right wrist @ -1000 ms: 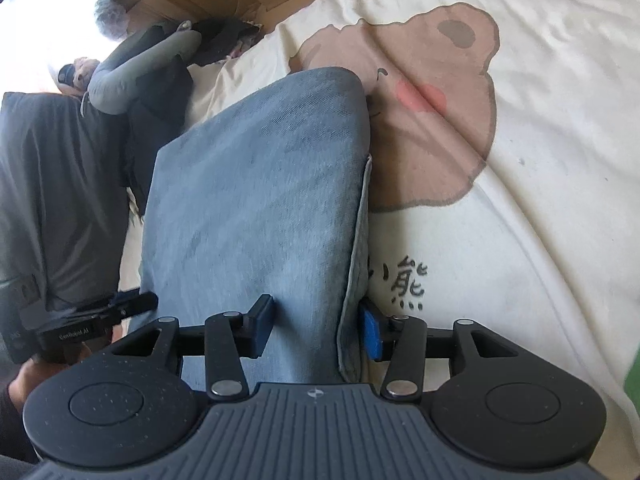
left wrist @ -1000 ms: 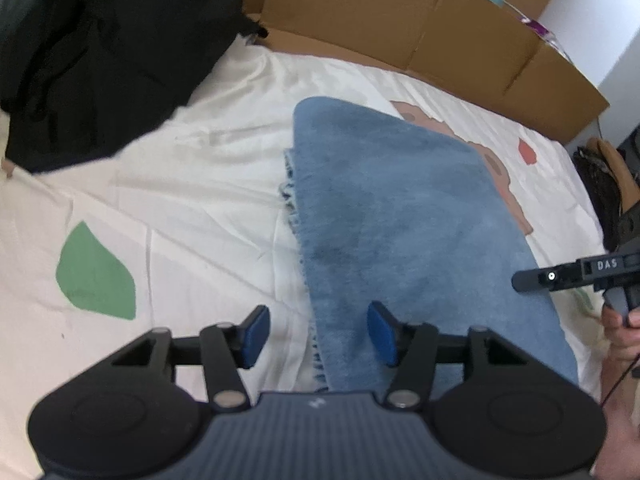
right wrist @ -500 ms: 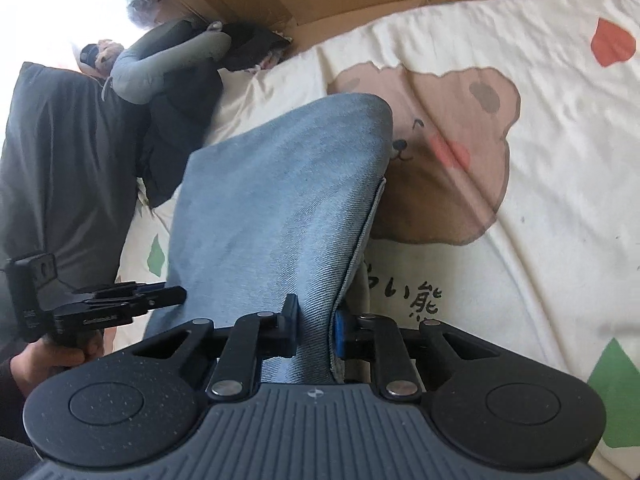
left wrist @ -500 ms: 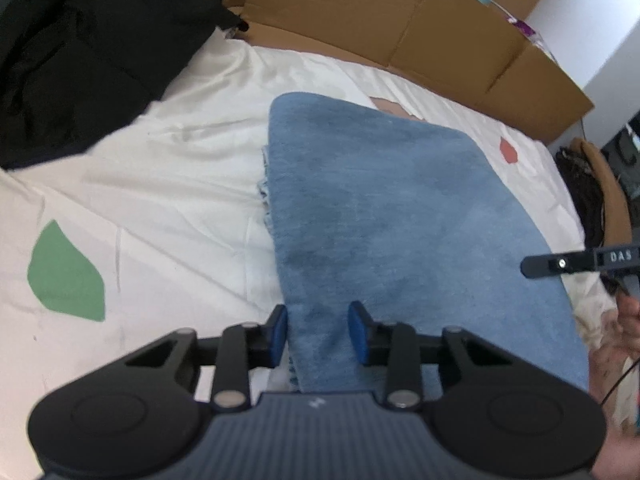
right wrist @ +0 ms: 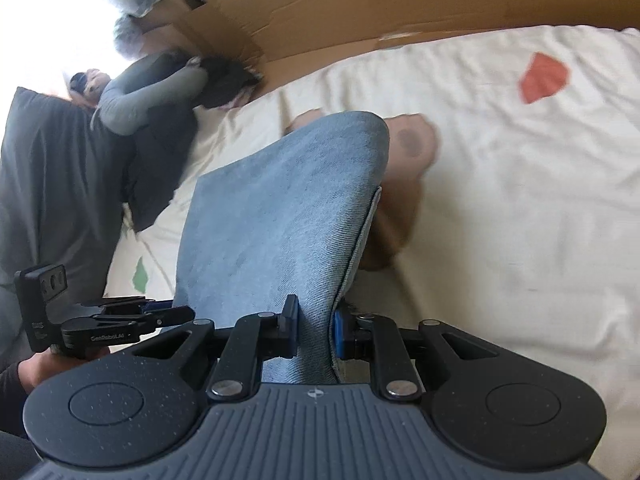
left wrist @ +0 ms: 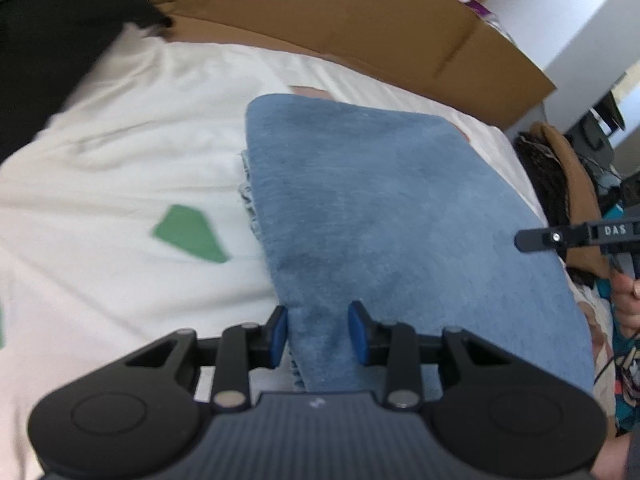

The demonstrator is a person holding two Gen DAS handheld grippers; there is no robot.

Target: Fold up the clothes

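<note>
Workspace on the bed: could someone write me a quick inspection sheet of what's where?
Surface: cream bedsheet with green, red and brown bear prints.
Job's things: folded blue denim garment, near end raised off the sheet.
Clutter: black clothes and grey clothing heaped at the bed's far-left corner.
Grippers: left claw and right claw each shut on the garment's near edge, having just closed.
Cables: thin dark cable near the right hand.
Surroundings: cardboard along the bed's far edge.
</note>
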